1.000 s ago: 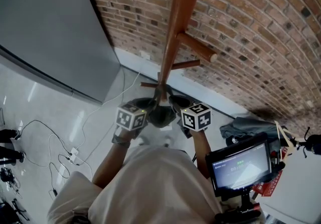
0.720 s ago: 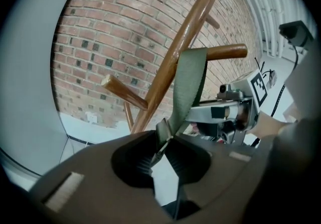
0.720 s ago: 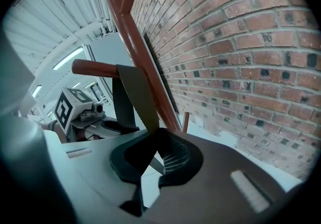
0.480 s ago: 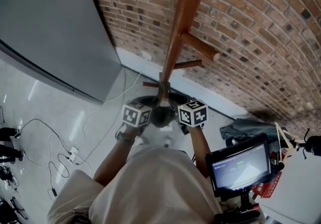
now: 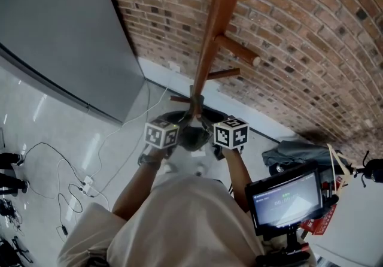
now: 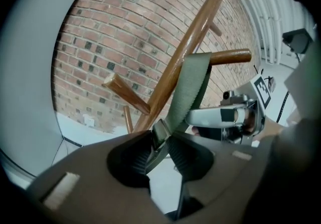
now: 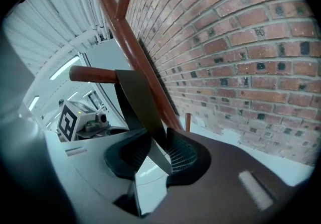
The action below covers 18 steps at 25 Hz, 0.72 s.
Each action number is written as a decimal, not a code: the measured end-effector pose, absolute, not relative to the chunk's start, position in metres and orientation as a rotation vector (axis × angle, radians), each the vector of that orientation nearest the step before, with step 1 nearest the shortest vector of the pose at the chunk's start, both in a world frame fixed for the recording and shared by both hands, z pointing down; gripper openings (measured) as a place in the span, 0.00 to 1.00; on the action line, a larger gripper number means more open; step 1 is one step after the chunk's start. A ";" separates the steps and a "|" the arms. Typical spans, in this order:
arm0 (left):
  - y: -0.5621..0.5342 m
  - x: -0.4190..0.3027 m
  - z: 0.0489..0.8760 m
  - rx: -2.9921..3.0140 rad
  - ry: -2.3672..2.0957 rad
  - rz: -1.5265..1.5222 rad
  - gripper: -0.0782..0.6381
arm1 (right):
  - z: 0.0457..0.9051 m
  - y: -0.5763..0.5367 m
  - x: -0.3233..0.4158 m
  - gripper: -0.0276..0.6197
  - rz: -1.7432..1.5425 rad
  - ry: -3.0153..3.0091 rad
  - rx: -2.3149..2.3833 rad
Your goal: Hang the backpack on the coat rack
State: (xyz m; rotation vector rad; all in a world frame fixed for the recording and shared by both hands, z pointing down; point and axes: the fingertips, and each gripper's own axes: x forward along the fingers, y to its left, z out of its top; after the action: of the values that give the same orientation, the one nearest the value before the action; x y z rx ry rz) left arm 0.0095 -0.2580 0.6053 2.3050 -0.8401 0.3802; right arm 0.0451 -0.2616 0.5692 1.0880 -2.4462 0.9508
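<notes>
**Ann:** Where is the backpack (image 5: 192, 139)?

**Ben:** It hangs low at the coat rack (image 5: 214, 32), between the two grippers; the head view shows only its dark top; its green strap (image 6: 193, 82) goes up and loops over a wooden peg (image 6: 228, 57) on the rack.

**Ann:** What is the left gripper (image 6: 160, 150) doing?

**Ben:** Its jaws are spread apart; they have just been opening; the strap and its buckle (image 6: 161, 132) run down through the gap between them; the pads do not squeeze the strap.

**Ann:** And the right gripper (image 7: 158, 155)?

**Ben:** It is the same; its jaws are wide and have just been opening; the strap comes down from the peg and passes between them; it runs close to one pad, and I cannot tell if it touches; nothing pinches it.

**Ann:** So who holds the backpack up?

**Ben:** The peg does; the strap lies over it.

**Ann:** What else is there?

**Ben:** A brick wall (image 5: 311, 50) stands right behind the rack; the floor (image 5: 54, 128) is white and shiny, with cables (image 5: 60, 182) on it at the left; a small screen (image 5: 287, 197) sits at the lower right.
</notes>
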 end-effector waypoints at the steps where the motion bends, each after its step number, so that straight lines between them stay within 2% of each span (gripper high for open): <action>1: -0.258 0.008 0.605 2.305 -0.840 0.375 0.26 | 0.568 -0.261 0.046 0.20 0.955 -2.450 1.096; 8: -0.256 0.000 0.600 2.316 -0.857 0.369 0.27 | 0.561 -0.253 0.053 0.21 0.931 -2.451 1.124; 18: -0.253 -0.020 0.565 2.401 -0.959 0.355 0.21 | 0.519 -0.245 0.064 0.18 0.795 -2.501 1.222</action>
State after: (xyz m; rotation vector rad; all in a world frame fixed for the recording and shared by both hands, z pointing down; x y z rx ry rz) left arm -0.0197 -0.2533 0.5651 2.4008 -0.9593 0.3545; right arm 0.0636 -0.2452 0.5187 1.2223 -2.5009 0.7951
